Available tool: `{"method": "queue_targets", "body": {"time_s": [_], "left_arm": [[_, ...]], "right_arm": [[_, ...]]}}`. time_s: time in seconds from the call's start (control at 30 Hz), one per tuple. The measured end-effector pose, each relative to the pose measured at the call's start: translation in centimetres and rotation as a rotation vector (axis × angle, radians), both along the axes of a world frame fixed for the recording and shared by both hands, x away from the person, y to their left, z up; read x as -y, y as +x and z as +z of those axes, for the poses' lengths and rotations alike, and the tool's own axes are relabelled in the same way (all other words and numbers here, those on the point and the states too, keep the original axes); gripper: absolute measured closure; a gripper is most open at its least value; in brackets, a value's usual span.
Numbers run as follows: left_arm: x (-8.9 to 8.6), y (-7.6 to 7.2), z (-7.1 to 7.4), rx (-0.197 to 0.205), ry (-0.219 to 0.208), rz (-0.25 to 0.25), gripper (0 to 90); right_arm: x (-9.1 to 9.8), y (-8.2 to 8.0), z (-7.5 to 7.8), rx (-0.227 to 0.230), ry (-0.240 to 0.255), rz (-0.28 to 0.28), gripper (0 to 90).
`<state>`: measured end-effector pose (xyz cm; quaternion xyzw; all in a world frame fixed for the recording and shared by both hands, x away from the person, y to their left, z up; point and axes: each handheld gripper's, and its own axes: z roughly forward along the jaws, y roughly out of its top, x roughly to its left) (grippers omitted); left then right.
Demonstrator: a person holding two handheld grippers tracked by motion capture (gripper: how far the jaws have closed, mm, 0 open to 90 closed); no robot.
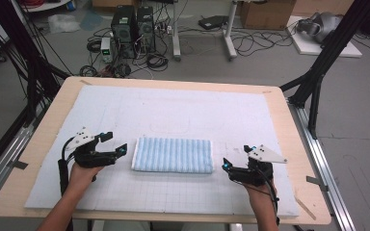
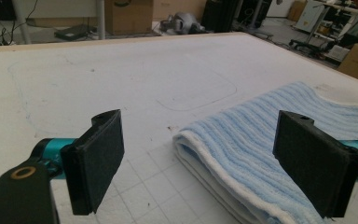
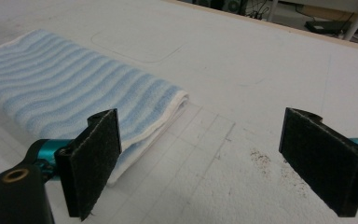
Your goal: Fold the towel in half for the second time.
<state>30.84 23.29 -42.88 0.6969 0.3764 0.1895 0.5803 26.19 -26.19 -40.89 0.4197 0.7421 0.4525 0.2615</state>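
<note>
blue-and-white striped towel (image 1: 173, 155), folded into a flat rectangle, lies on the white gridded mat (image 1: 173, 110) that covers the wooden table (image 1: 43, 134); it sits toward the near edge, about midway between the left and right edges, its long side running parallel to the near edge. left gripper (image 1: 114, 144), held in the person's left hand (image 1: 82, 173), rests just beside the towel's left short end, apart from it; its jaws stand wide with nothing between the pads. in the left gripper view the folded end of the towel (image 2: 242, 149) lies ahead, nearer the right-hand pad, untouched. right gripper (image 1: 236, 159), held in the right hand (image 1: 260, 192), stands just beside the towel's right short end, likewise apart; its jaws are wide and empty. in the right gripper view the towel's corner (image 3: 74, 102) lies beyond the left-hand pad, with bare mat (image 3: 242, 93) between the pads. both grippers point inward toward the towel.
</note>
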Motion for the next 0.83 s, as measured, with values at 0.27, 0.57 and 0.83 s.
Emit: {"method": "queue_targets", "body": {"time_s": [0.27, 0.57, 0.83], "left_arm": [[-0.38, -0.12, 0.22, 0.008, 0.0, 0.001, 17.0], [0.17, -0.17, 0.11, 0.008, 0.02, -0.015, 18.5], [0.37, 0.08, -0.17, -0.005, 0.019, -0.018, 18.5]], "right_arm": [[-0.06, 0.19, -0.08, 0.007, 0.017, -0.006, 12.1], [-0.18, 0.11, -0.19, 0.015, 0.033, -0.003, 12.1], [-0.18, 0.1, -0.47, 0.013, 0.021, -0.003, 12.1]]}}
